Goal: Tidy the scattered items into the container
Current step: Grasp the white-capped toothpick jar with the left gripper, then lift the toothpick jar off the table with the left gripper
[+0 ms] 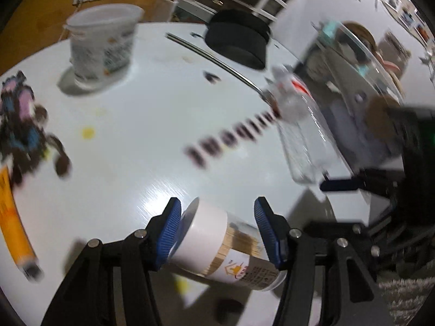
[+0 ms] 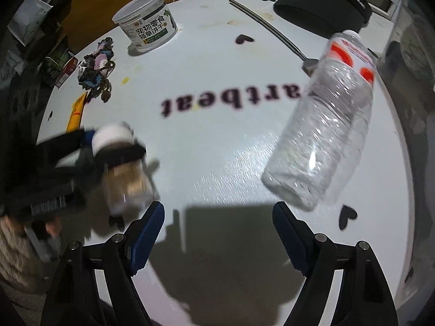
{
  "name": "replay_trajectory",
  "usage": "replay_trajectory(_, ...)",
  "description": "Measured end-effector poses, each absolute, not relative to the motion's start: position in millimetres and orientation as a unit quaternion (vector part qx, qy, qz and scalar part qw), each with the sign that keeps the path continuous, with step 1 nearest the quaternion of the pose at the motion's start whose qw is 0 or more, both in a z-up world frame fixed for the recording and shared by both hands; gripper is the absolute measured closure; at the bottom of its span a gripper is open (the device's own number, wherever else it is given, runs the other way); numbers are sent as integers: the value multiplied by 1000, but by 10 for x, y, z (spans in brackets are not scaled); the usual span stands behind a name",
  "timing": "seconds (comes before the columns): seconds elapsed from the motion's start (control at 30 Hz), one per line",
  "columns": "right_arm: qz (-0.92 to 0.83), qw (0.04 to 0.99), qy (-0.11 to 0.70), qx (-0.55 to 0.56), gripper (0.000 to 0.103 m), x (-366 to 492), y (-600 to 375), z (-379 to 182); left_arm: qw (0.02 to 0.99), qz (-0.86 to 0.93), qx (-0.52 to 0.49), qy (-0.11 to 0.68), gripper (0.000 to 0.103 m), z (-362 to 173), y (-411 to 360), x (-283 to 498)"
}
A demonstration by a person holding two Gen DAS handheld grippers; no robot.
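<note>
My left gripper (image 1: 217, 209) is shut on a toothpick jar (image 1: 217, 241) with a white lid, lifted and tilted over the near edge of the white table (image 1: 141, 125). The right wrist view shows the same jar (image 2: 122, 163), blurred, at the left. An empty clear water bottle (image 2: 326, 125) with a red label lies on its side ahead and to the right of my right gripper (image 2: 218, 212). That gripper stands open over the table with nothing between its fingers. An open white plastic tub (image 1: 100, 40) stands at the far left of the table (image 2: 217, 149).
A crocheted bundle (image 2: 95, 62) and an orange tube (image 2: 76, 111) lie at the left edge. A long metal spoon (image 2: 272, 27) and a black round case (image 2: 323, 0) lie at the back. A clear box (image 1: 353, 62) of things stands off the table's right side.
</note>
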State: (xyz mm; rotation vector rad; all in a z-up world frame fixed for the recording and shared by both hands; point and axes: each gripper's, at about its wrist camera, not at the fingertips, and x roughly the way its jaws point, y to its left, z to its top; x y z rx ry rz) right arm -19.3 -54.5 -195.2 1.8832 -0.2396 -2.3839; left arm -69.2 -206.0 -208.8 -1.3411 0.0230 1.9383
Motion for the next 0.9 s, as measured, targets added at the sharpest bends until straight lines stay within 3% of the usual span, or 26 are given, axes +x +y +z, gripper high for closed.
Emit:
replay_trajectory(0.6, -785, 63, -58, 613, 21, 450, -717, -1821, 345, 787, -511, 0, 47, -1799, -2407, -394)
replay_trajectory(0.63, -785, 67, -53, 613, 21, 461, -754, -1823, 344, 787, -513, -1, 43, -1787, -2454, -388)
replay_trajectory(0.67, -785, 72, -47, 614, 21, 461, -804, -1832, 346, 783, -517, -4, 30, -1781, -2501, -377)
replay_trajectory(0.73, -785, 74, -41, 614, 21, 457, -853, -1846, 351, 779, -520, -8, 20, -1768, -2559, -348)
replay_trajectory(0.9, -785, 62, -45, 615, 21, 382, -879, -1888, 375, 760, -531, -1, 14, -1789, -2516, -310)
